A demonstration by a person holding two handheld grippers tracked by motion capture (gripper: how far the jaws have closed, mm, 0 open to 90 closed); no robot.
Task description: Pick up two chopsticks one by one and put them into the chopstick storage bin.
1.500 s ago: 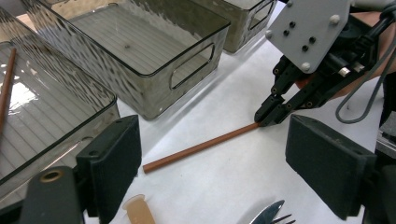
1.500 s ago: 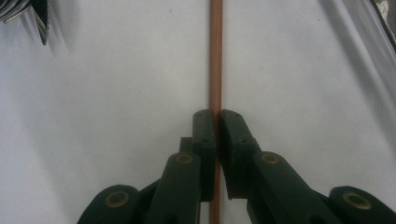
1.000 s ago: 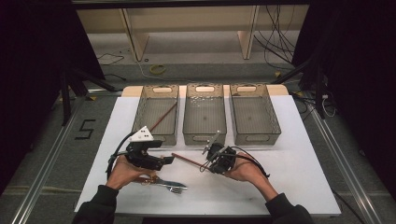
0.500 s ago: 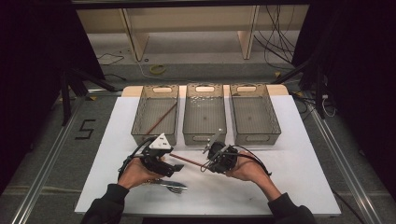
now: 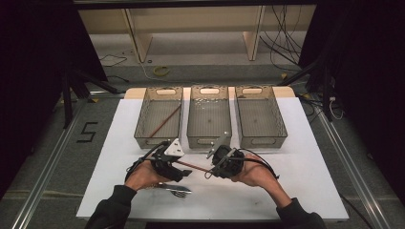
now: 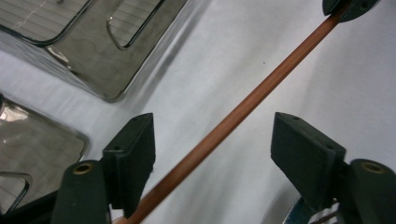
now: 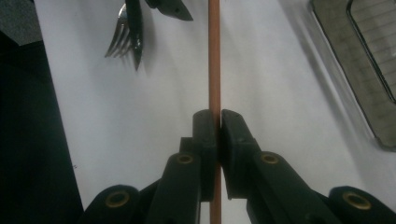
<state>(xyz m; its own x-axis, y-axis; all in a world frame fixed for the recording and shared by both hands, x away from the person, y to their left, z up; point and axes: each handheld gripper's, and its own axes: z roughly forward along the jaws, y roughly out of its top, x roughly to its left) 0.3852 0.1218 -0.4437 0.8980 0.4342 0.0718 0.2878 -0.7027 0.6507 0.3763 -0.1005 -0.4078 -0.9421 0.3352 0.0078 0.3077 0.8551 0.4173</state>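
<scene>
A brown chopstick (image 5: 193,166) is held level above the white table, and my right gripper (image 5: 220,164) is shut on one end of it. In the right gripper view the pads (image 7: 205,126) of the right gripper (image 7: 218,122) pinch the chopstick (image 7: 214,56). My left gripper (image 5: 177,168) has come to the other end. Its jaws have just been closing, and the left gripper (image 6: 215,140) still stands open around the chopstick (image 6: 261,93) without pressing it. A metal fork (image 5: 176,192) lies on the table below the left hand.
Three clear bins stand in a row behind the hands: the left bin (image 5: 143,129) holds another chopstick (image 5: 163,121), beside it the middle bin (image 5: 208,139) and the right bin (image 5: 282,131). The white table (image 5: 310,181) has bare room at the right.
My left hand has moved right toward the right gripper, and its jaws now straddle the chopstick. The right gripper has kept its hold on the stick.
</scene>
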